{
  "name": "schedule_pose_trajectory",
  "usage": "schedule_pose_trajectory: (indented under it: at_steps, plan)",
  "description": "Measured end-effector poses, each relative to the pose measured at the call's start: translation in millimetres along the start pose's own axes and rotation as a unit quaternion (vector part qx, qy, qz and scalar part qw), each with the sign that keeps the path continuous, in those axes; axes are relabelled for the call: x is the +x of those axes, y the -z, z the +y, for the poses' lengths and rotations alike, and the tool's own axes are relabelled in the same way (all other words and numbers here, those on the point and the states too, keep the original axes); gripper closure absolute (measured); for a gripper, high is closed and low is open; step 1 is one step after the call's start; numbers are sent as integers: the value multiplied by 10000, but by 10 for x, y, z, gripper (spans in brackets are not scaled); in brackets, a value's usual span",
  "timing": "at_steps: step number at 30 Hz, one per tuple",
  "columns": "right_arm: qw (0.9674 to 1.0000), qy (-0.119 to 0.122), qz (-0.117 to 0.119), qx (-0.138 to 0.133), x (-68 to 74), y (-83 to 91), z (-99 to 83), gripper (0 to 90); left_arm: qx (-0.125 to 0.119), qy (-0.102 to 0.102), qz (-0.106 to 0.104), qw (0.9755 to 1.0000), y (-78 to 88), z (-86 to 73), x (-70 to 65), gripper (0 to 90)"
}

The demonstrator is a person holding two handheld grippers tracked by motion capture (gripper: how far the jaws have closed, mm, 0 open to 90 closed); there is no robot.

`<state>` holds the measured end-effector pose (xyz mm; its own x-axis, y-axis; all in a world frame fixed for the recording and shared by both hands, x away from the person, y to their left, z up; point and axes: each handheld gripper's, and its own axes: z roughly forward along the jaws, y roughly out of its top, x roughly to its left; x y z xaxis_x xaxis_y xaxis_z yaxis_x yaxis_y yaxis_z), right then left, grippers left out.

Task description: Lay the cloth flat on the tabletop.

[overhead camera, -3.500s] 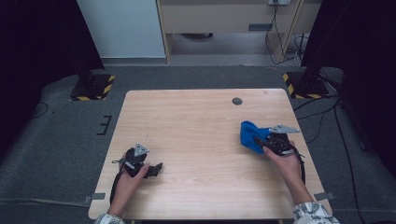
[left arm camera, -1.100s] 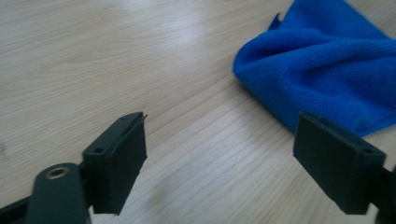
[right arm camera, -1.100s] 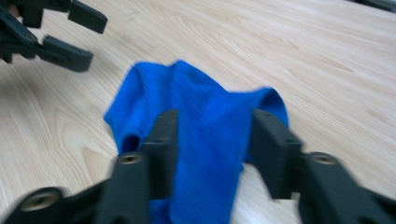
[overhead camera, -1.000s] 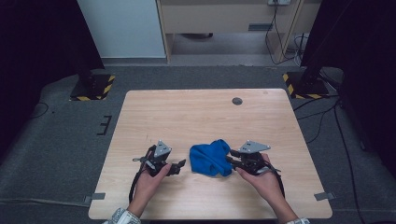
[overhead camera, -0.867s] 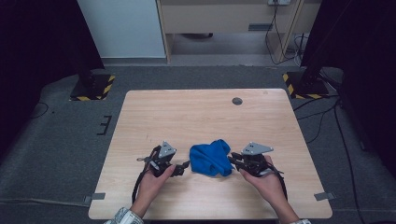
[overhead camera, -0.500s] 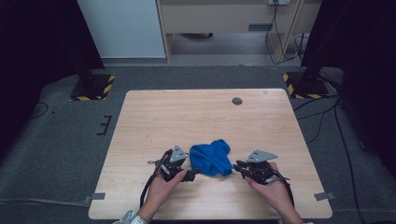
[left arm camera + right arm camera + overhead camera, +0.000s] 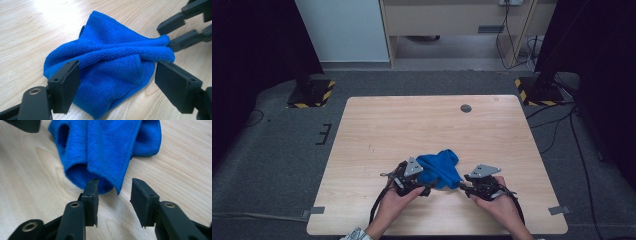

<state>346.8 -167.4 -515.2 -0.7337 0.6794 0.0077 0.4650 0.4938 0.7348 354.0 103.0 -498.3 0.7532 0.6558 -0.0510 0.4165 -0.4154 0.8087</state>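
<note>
We see our left gripper (image 7: 116, 86) with its jaws spread wide on either side of a crumpled blue cloth (image 7: 110, 70) lying on the wooden table (image 7: 30, 32). At the cloth's far right edge sits the right gripper (image 7: 170, 35), its jaws parted.

Wooden table (image 7: 412, 125), round grommet (image 7: 466, 108), two yellow-black striped bases (image 7: 312, 93)
</note>
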Motion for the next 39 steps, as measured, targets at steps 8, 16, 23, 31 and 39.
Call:
schedule_pose_trajectory:
  at_steps: [8,16,23,31,39]
  plan:
    - [9991,132,127,-394,73,61,119,879,62,-159,5,9999,-50,16,-19,297]
    - [9982,154,70,-570,121,64,207,885,226,-243,155,9993,-154,39,-14,560]
    - [9982,70,-36,-594,66,57,227,886,178,-235,50,9996,-175,70,22,828]
    - [9979,-112,-200,-609,-81,134,180,887,-225,67,-40,9997,125,101,112,846]
    - [9981,-255,-297,-485,-193,139,126,888,-366,447,231,9981,280,20,431,845]
